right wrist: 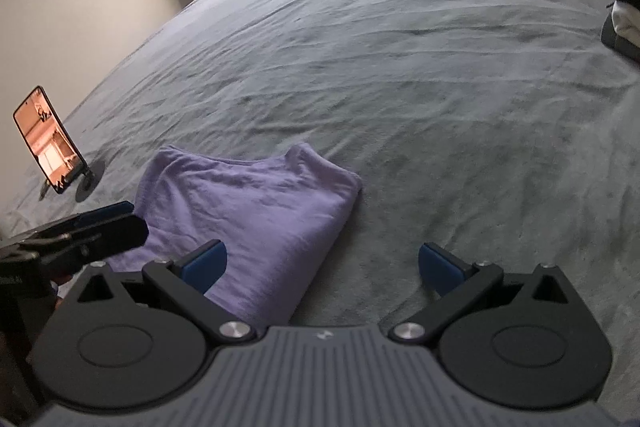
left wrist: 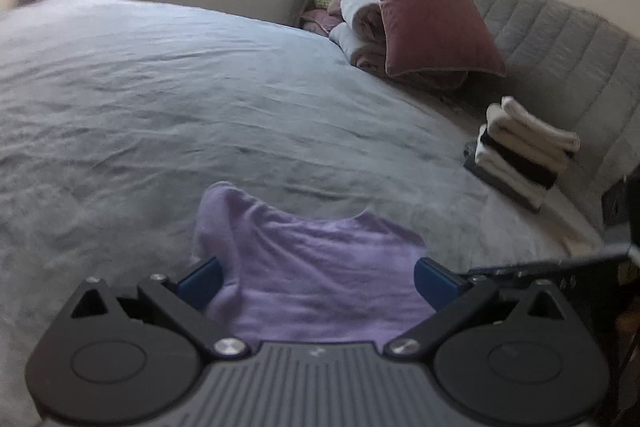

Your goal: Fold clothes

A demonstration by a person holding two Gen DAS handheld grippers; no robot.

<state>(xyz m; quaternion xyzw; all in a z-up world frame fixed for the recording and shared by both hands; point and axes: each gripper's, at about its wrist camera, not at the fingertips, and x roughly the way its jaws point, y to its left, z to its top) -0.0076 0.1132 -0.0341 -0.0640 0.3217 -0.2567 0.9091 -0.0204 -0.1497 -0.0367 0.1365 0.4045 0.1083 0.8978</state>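
A folded lilac shirt (left wrist: 316, 267) lies flat on the grey bedspread (left wrist: 160, 107), its neckline pointing away from me. My left gripper (left wrist: 318, 281) is open above the shirt's near part, blue pads spread to either side, nothing held. In the right wrist view the same lilac shirt (right wrist: 248, 215) lies left of centre. My right gripper (right wrist: 322, 265) is open; its left pad hovers over the shirt's near right edge and its right pad over bare bedspread (right wrist: 440, 87). The left gripper's fingers (right wrist: 100, 227) show at the left edge, by the shirt's left side.
A stack of folded white and black clothes (left wrist: 524, 151) sits at the right by the grey padded headboard (left wrist: 560, 39). A pink pillow (left wrist: 428, 15) leans on rolled blankets at the back. A phone on a stand (right wrist: 50, 141) is upright on the bed's left edge.
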